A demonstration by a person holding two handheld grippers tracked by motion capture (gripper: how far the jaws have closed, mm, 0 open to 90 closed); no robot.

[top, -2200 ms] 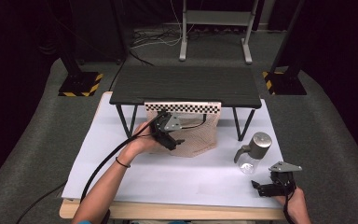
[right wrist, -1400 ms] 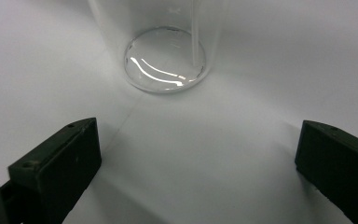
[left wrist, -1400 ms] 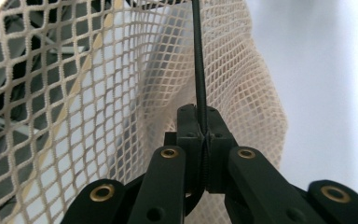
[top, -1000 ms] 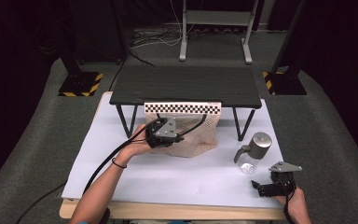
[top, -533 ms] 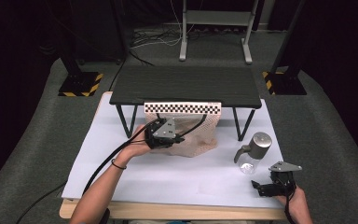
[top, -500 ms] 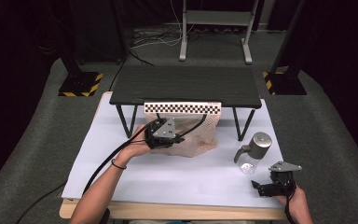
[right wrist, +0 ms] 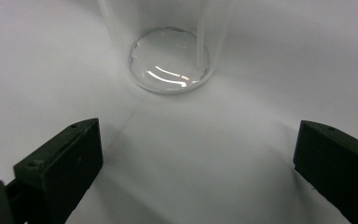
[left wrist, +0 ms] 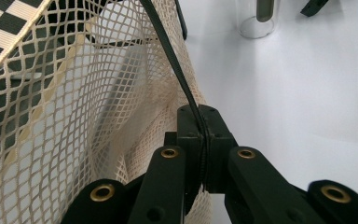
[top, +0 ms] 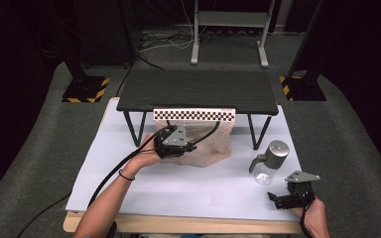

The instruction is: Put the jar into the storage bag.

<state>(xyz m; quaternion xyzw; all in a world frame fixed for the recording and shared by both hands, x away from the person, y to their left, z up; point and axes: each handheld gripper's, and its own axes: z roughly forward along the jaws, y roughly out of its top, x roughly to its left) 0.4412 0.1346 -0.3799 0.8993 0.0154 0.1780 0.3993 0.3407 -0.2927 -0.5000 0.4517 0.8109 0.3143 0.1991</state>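
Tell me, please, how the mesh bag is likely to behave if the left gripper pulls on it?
Probably floppy: the mesh bag hangs in soft folds below the black stand. It looks light, being open netting. The left gripper, shut on a thin fold, may drag only that part while the rest stretches.

My table (top: 129, 225) is covered by a white sheet (top: 188, 188). On the sheet stands a low black stand (top: 198, 91), with a mesh bag (top: 213, 146) lying under its front edge. A glass bottle (top: 269, 161) stands just right of the stand's right leg.
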